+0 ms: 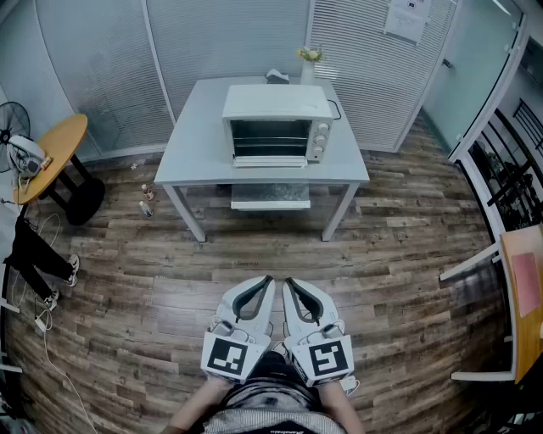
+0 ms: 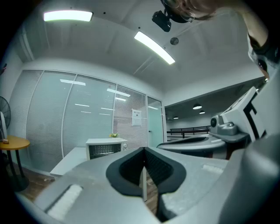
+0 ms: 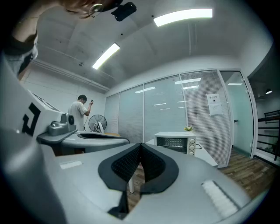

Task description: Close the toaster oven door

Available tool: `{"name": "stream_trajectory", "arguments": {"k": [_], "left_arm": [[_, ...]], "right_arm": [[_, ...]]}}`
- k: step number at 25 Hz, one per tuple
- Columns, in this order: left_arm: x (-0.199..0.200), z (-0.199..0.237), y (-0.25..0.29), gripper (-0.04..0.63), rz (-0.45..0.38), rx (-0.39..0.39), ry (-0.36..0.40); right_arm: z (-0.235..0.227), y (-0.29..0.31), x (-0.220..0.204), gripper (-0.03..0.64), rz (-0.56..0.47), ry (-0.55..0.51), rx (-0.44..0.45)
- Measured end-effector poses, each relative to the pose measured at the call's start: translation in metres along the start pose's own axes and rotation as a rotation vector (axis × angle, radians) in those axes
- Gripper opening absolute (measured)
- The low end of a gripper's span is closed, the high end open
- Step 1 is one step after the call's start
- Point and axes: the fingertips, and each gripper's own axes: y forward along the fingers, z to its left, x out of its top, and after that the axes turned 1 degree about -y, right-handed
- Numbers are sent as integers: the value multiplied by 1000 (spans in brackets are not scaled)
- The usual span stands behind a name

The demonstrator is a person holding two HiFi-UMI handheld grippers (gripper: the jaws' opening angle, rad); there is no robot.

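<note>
The wood-plank floor [image 1: 254, 254] fills most of the head view. Glass partitions with blinds [image 1: 229, 38] close off the far side, and a paper sheet [image 1: 407, 19] hangs on them.

The grey tabletop [image 1: 191, 140] stands against that wall, in the middle. The white toaster oven [image 1: 276, 102] sits on it, facing the person. Its door [image 1: 270, 161] is folded down at the front, so the racks inside show. The knobs [image 1: 321, 140] run down its right side. Something pale and flat [image 1: 270, 197] lies under the tabletop, and what it is cannot be made out.

A round yellow side table [image 1: 55, 153] stands to the left. Beside it are a fan [image 1: 10, 119] and a person [image 3: 80, 113] in a white top. At the right edge are an orange desk [image 1: 522, 288] and a black railing [image 1: 509, 169].

The left claw [image 1: 268, 281] and right claw [image 1: 288, 283] are held low, side by side and level, pointing at the oven but well apart from it. Only floorboards lie between them and the tabletop. In each gripper view the black pads are pressed together with nothing between them.

A small vase of yellow flowers [image 1: 310, 58] stands behind the oven. A few small bits [image 1: 147, 199] lie near the tabletop's left leg. A white cable [image 1: 51, 339] trails over the floor at the left.
</note>
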Motion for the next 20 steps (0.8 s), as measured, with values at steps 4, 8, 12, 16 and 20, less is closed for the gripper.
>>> {"name": "stream_trajectory", "arguments": {"k": [4, 8, 12, 16, 20], "left_arm": [[0, -1, 1, 5, -11, 10, 4], [-3, -6, 4, 44, -8, 7, 2], [-7, -8, 6, 67, 6, 19, 3], [-13, -10, 9, 69, 17, 23, -8], [-19, -15, 11, 69, 35, 22, -7]], "right_arm": [[-4, -2, 1, 5, -24, 11, 0], [-10, -6, -3, 48, -18, 6, 0], [-17, -8, -8, 58, -10, 9, -1], [-22, -8, -12, 60, -2, 14, 4], [-25, -9, -16, 61, 5, 15, 17]]}}
